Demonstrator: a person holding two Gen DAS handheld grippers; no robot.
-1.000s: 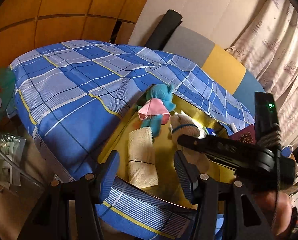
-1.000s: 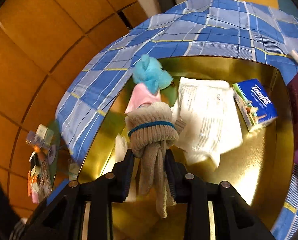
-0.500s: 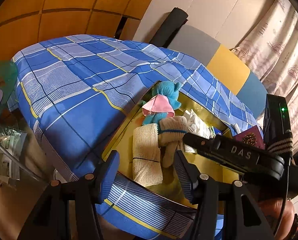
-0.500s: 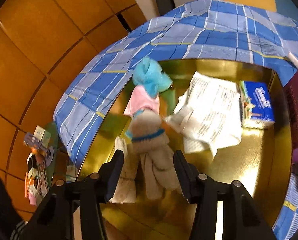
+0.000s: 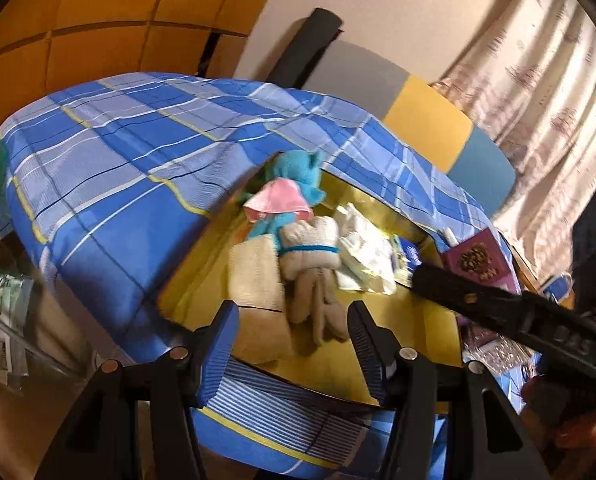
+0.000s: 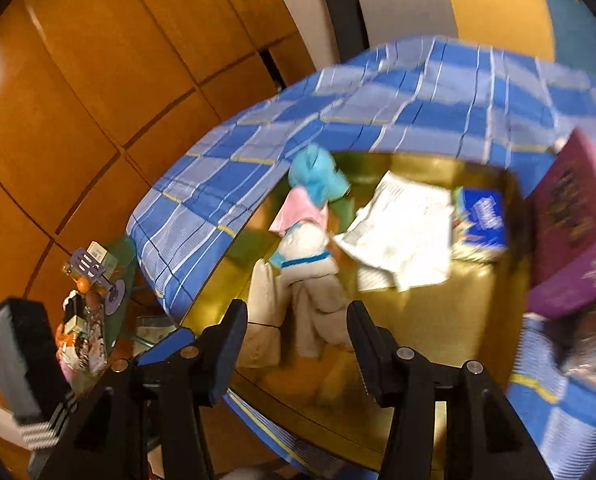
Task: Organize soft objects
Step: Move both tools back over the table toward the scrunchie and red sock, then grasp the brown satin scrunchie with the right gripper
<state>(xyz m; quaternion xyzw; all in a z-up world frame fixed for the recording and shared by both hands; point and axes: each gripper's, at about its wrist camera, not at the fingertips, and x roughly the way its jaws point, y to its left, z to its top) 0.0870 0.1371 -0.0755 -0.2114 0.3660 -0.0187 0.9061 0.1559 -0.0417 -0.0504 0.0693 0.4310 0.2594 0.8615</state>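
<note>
Right wrist view shows our right gripper (image 6: 296,344) now spread wide and empty, pulled back from the grey socks (image 6: 314,300) it clamped a second ago; they lie ahead of its fingers in the gold tray (image 6: 438,332), so that placement looks done. Beside them: beige cloth (image 6: 264,312), blue plush (image 6: 318,180), tissue pack (image 6: 484,220). Our left gripper (image 5: 294,338) hovers wide, holding nothing.
</note>
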